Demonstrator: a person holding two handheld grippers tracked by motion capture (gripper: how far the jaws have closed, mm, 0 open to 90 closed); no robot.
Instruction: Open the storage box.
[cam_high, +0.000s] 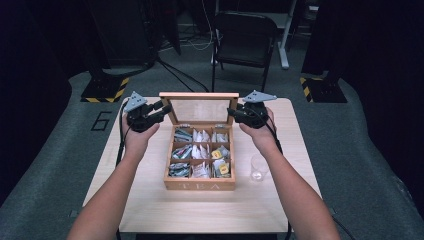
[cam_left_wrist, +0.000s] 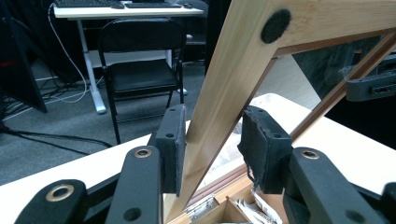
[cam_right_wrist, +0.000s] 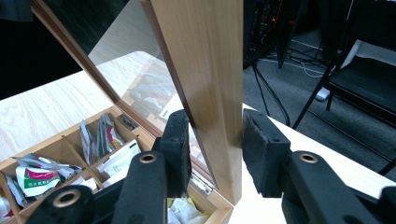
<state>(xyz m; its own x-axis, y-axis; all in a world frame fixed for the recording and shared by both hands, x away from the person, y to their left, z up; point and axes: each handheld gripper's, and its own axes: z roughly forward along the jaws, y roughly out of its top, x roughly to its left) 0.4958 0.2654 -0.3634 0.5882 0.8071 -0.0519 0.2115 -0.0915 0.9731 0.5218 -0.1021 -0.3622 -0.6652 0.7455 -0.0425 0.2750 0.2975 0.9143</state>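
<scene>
While two claws straddle one lid (cam_high: 199, 95), nine compartments show.

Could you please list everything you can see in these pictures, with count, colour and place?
tea box: one, light wood, middle of the table, open, nine compartments
lid: one, wood frame with clear pane, standing up at the box's far edge
tea bags: many, white, green, yellow and mixed, in the compartments
plastic cup: one, clear, on the table right of the box
table: one, light wood, centre
folding chair: one, black, beyond the table
desk: one, white, behind the chair
left hand-held gripper: one, black, jaws either side of the lid's left frame, right pad apart from it
right hand-held gripper: one, black, jaws either side of the lid's right frame
forearms: two, from the bottom edge
</scene>
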